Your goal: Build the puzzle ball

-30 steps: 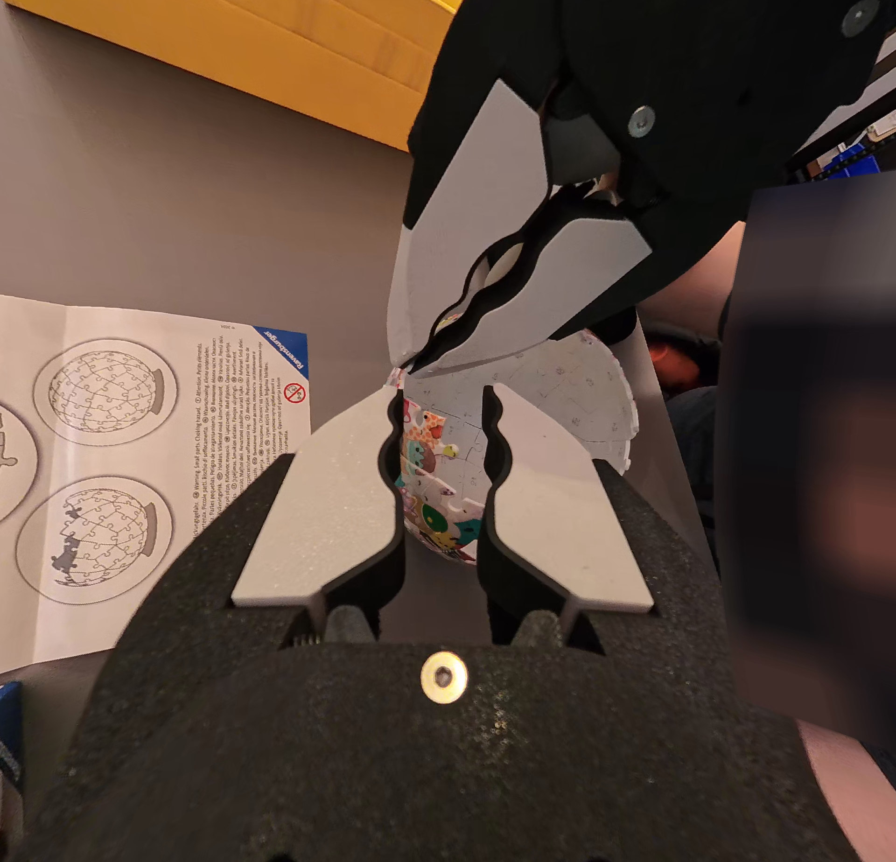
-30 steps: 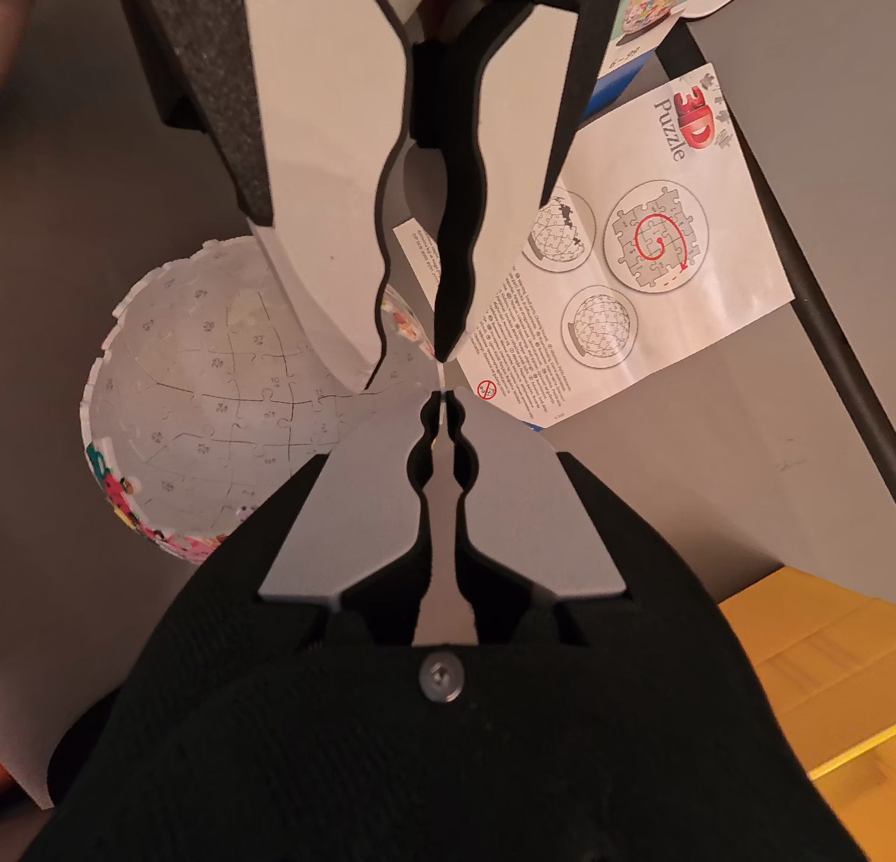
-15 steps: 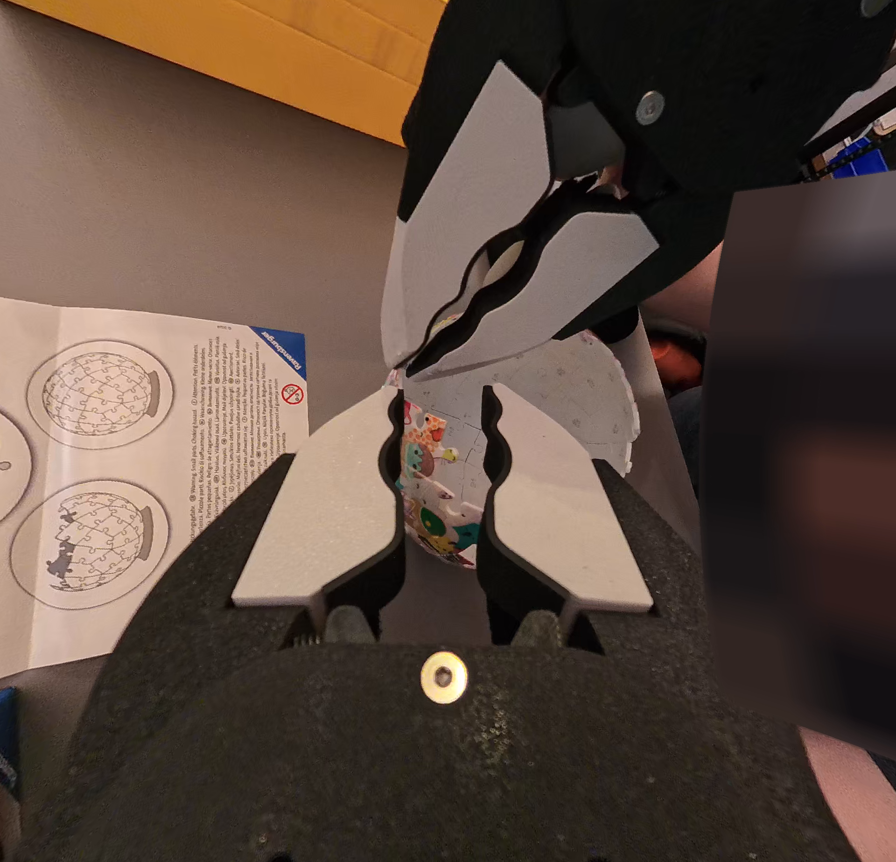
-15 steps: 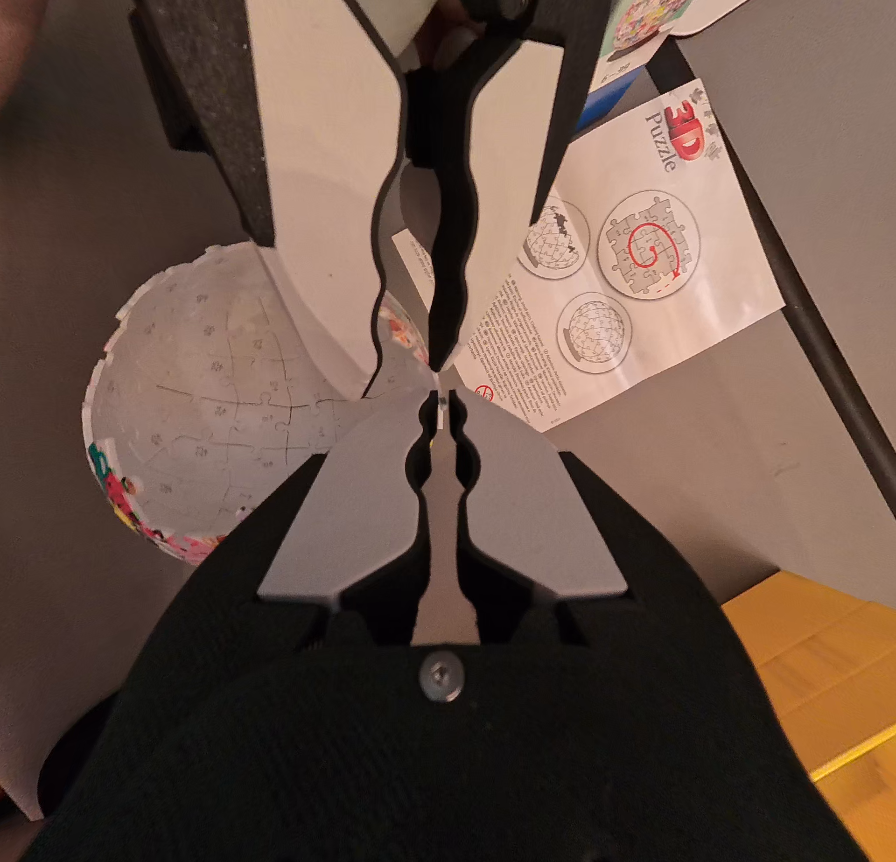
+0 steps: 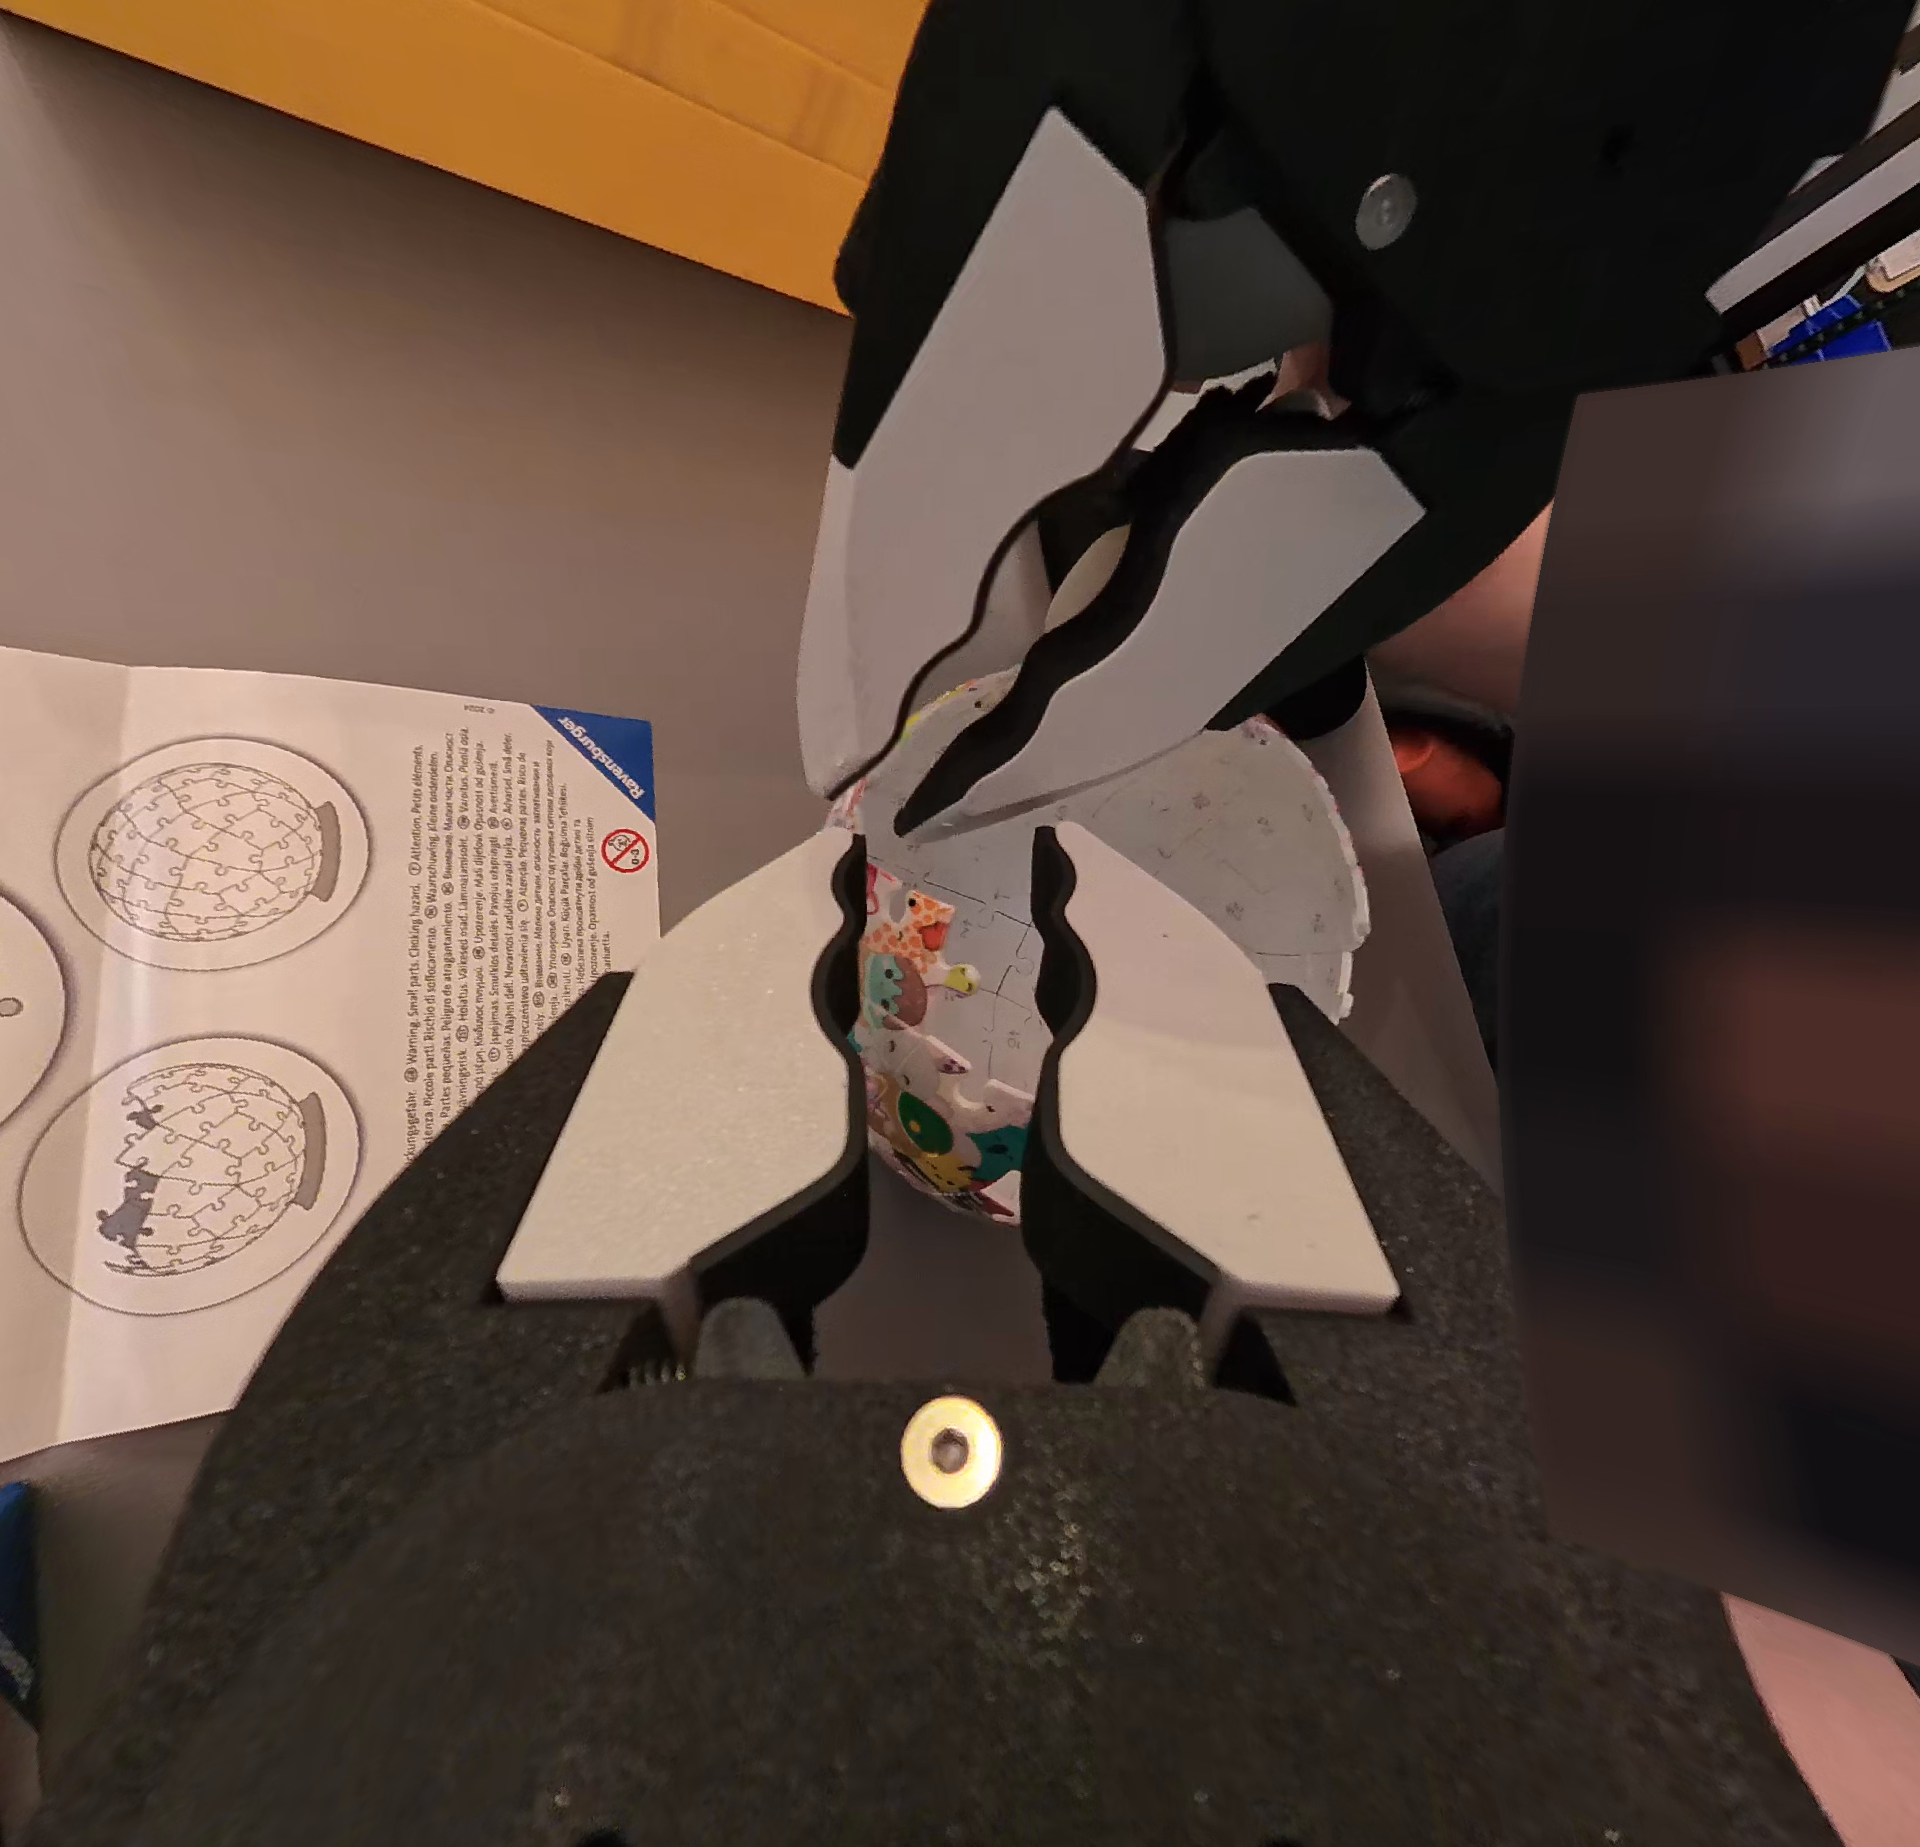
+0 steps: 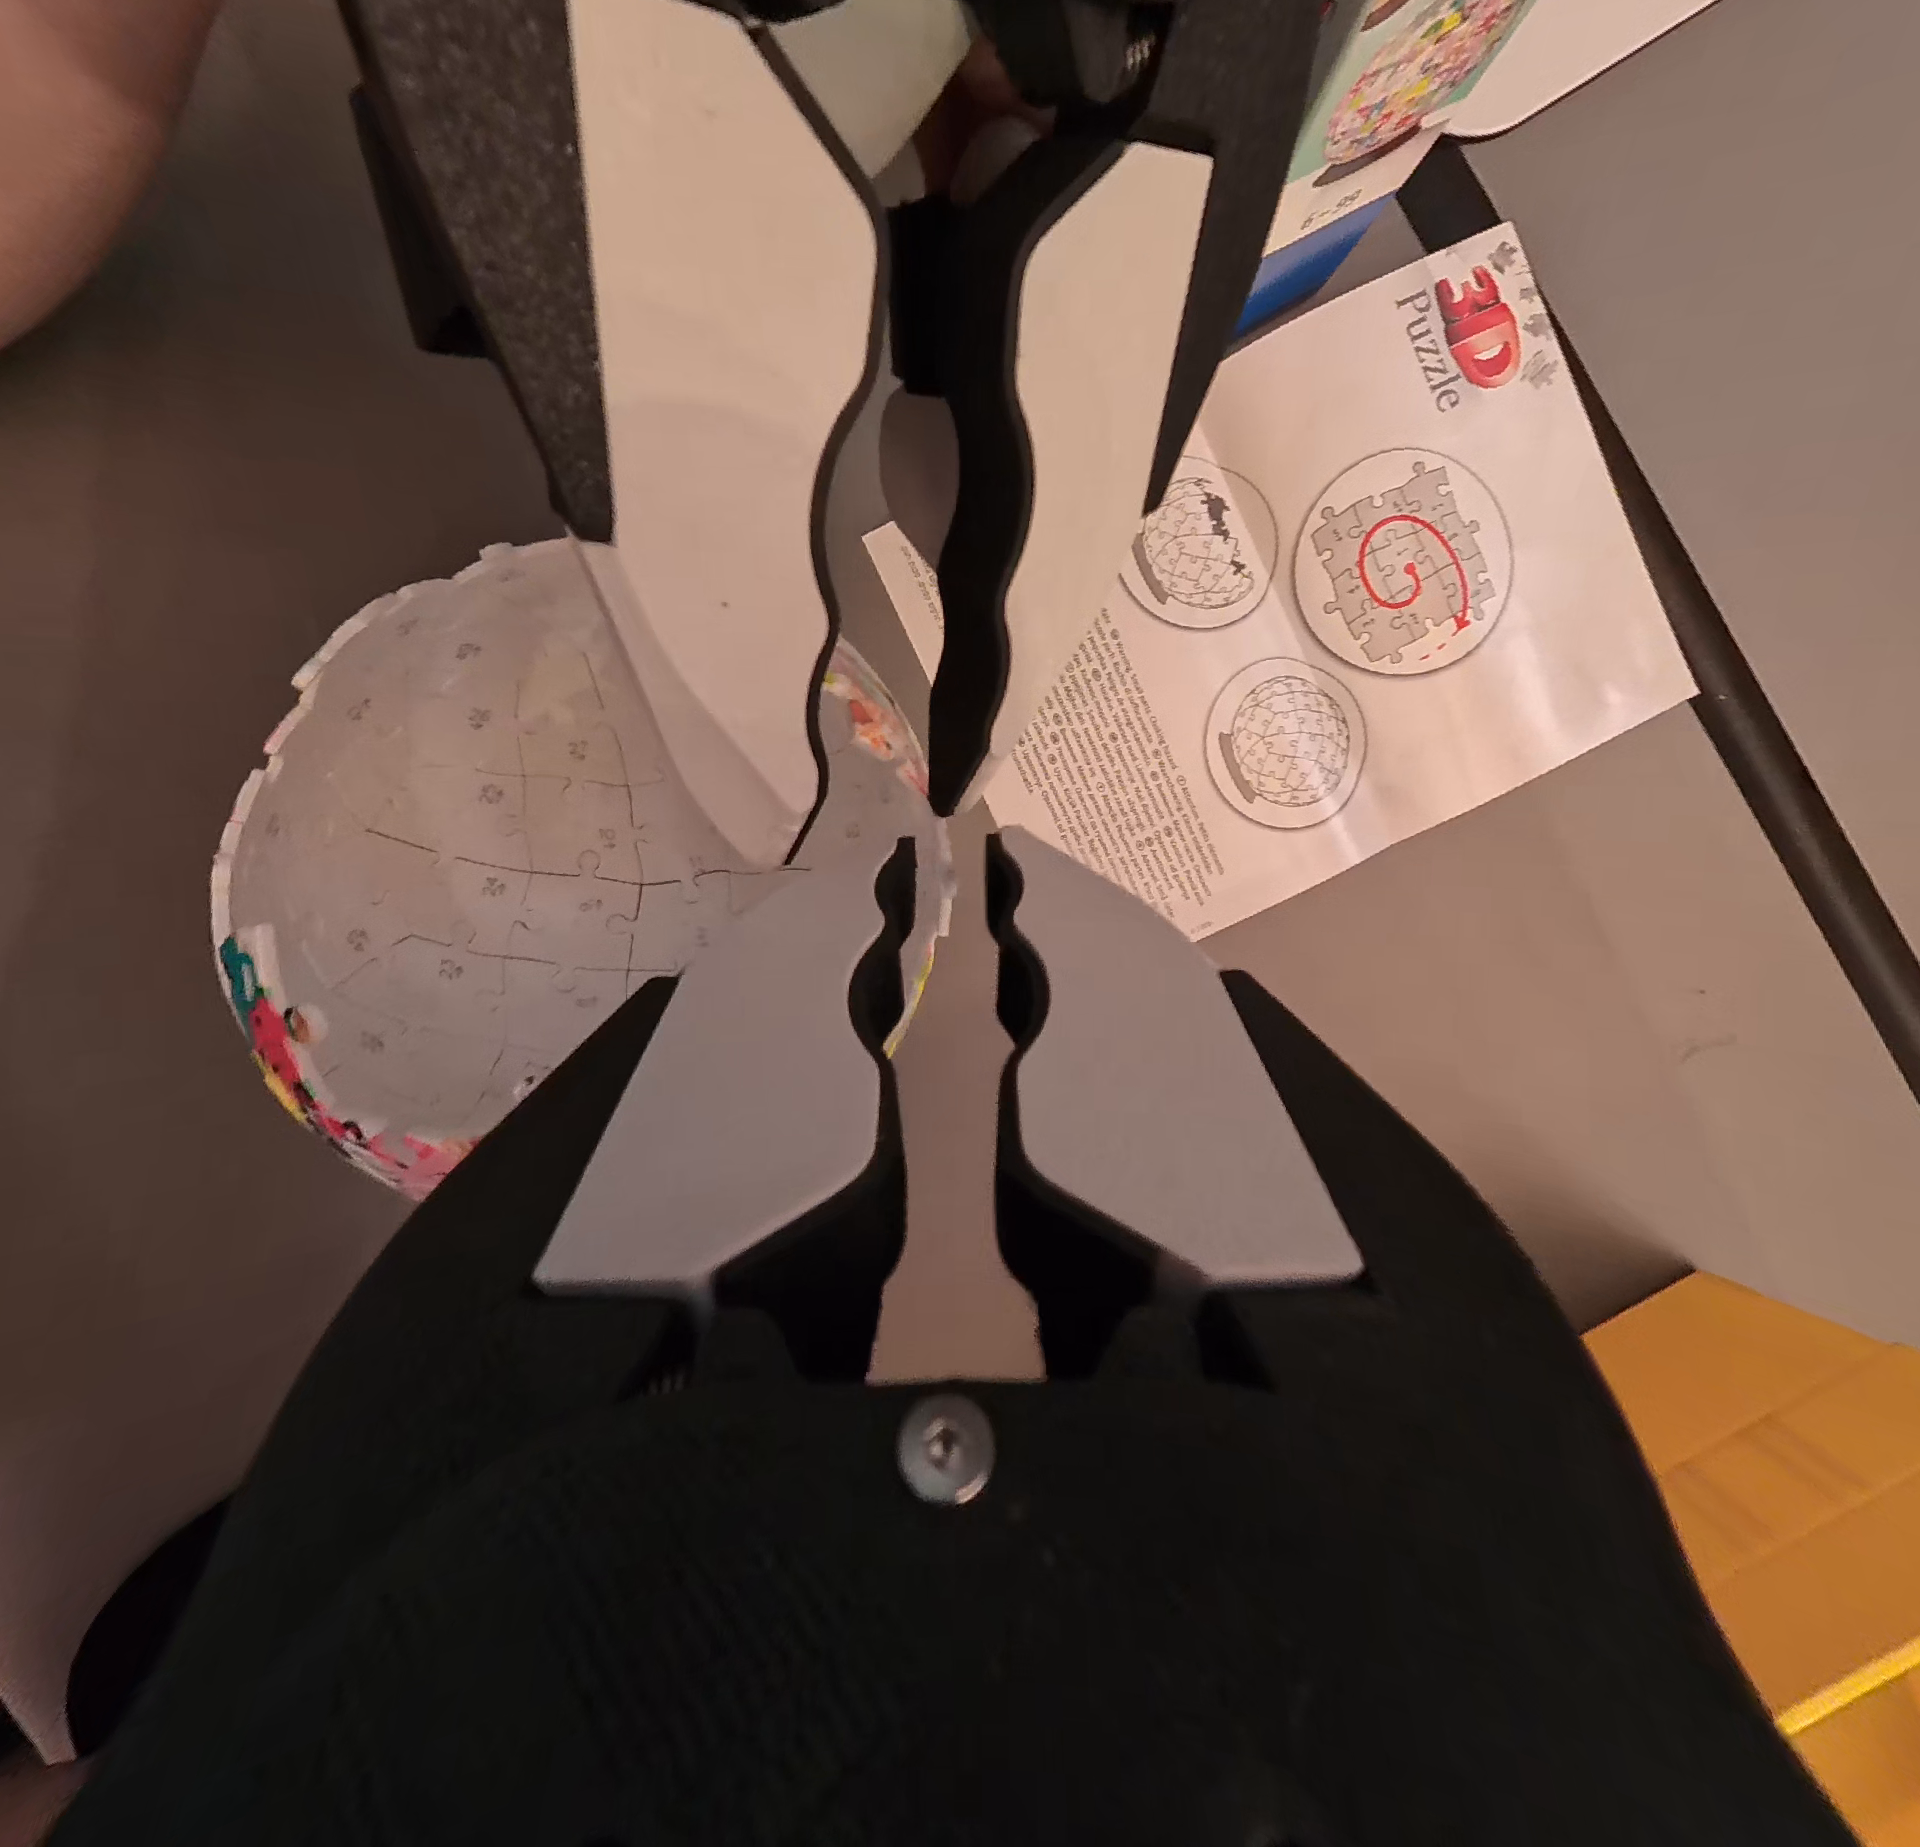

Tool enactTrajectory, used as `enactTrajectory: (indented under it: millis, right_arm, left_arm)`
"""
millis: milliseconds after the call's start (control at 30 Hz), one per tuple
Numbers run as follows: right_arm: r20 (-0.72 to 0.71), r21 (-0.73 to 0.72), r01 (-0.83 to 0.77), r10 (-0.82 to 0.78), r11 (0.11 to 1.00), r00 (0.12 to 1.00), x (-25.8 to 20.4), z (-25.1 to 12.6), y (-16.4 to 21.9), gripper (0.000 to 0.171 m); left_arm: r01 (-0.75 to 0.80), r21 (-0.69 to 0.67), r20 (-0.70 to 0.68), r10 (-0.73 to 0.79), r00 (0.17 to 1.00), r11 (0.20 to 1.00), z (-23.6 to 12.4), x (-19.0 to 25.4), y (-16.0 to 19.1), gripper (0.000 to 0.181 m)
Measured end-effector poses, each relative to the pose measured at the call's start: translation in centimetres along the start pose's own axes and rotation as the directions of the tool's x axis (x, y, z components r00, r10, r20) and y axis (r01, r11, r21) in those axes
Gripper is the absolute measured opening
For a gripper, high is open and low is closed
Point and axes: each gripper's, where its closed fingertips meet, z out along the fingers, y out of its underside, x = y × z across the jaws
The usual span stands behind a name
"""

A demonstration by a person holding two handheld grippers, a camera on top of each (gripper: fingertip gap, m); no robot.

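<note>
So the half-built white puzzle ball with the colourful cartoon outside (image 6: 447, 862) sits on the grey table (image 5: 416, 447), open side up. The left tool (image 5: 948, 852) has its jaws spread around the rim, probably to steady the shell. The right tool (image 6: 948, 841) comes in from the opposite side, jaws nearly together at the same edge; can't tell if a piece is pinched there. The folded white instruction sheet (image 5: 312, 966) lies beside the ball for reference.

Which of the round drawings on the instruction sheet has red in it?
On the instruction sheet, the largest circle, upper right in the right wrist view: flat puzzle pieces with a red spiral arrow. The upper-left circle and lower circle show only grey balls.
</note>
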Motion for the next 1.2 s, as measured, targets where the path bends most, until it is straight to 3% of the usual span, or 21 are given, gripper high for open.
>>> enactTrajectory:
  millis: [500, 667, 1000, 1200]
  right_arm:
    - [0.118, 0.019, -0.065, 0.062, 0.998, 0.991, 0.1, 0.7, 0.7, 0.013]
    - [0.160, 0.019, -0.065, 0.061, 0.998, 0.985, -0.4, 0.8, 0.6, 0.003]
    - [0.164, 0.020, -0.045, 0.042, 0.999, 0.986, -0.5, 0.8, 0.5, 0.003]
    - [0.136, 0.006, 0.002, -0.003, 1.000, 0.991, -0.4, 0.8, 0.5, 0.003]
  left_arm:
    - [-0.011, -0.002, -0.002, 0.011, 1.000, 1.000, 0.1, 0.2, -0.1, 0.029]
    - [-0.013, 0.001, 0.002, 0.013, 1.000, 1.000, 0.1, 0.1, -0.2, 0.029]
    - [-0.028, 0.053, -0.011, 0.029, 1.000, 0.998, -1.1, 0.9, -0.8, 0.034]
    - [0.002, 0.018, -0.038, -0.001, 0.999, 1.000, -0.6, 0.9, -0.1, 0.038]
